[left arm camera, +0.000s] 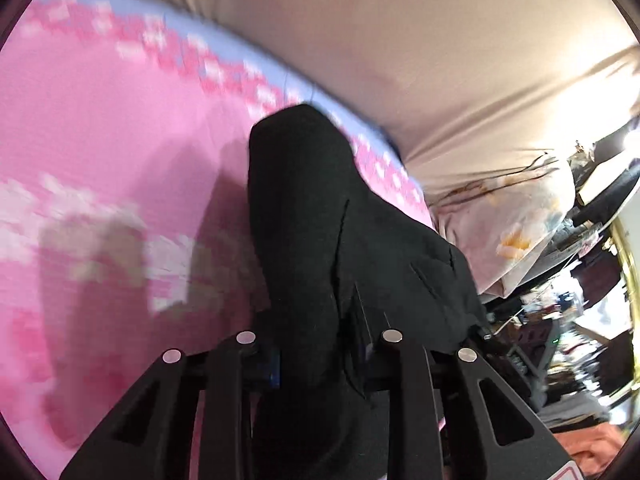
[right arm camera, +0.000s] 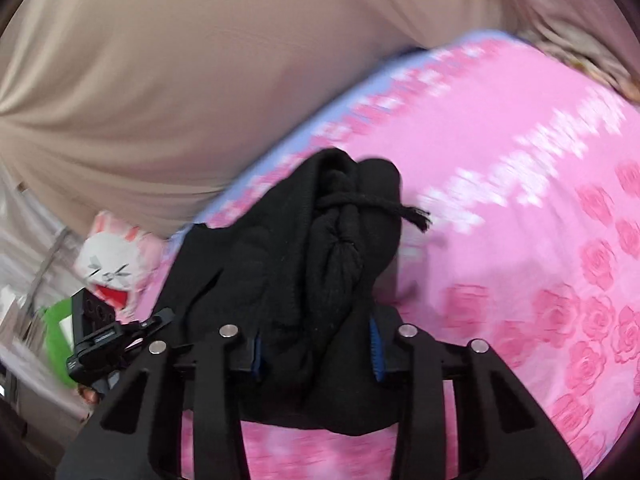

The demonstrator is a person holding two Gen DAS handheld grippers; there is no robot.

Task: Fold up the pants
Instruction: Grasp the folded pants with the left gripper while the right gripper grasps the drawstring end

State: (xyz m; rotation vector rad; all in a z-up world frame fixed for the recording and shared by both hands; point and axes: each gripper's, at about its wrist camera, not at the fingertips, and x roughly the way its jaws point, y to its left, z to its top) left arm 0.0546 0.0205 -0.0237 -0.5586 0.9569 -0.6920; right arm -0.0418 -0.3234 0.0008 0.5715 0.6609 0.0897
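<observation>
The black pants (left arm camera: 316,220) hang bunched from my left gripper (left arm camera: 320,360), which is shut on the cloth; the fabric covers the fingertips. In the right wrist view my right gripper (right arm camera: 316,356) is shut on the gathered waistband of the same black pants (right arm camera: 320,248), and a knotted black drawstring (right arm camera: 376,204) sticks out to the right. Both grippers hold the pants lifted above a pink rose-patterned bedspread (left arm camera: 100,140), which also shows in the right wrist view (right arm camera: 520,200). Both views are blurred by motion.
A beige curtain (left arm camera: 400,20) hangs behind the bed. A floral pillow (left arm camera: 512,216) lies at the bed's right end, with clutter (left arm camera: 580,320) beyond it. A white rabbit plush (right arm camera: 116,264) and a black phone mount (right arm camera: 104,336) sit at the left.
</observation>
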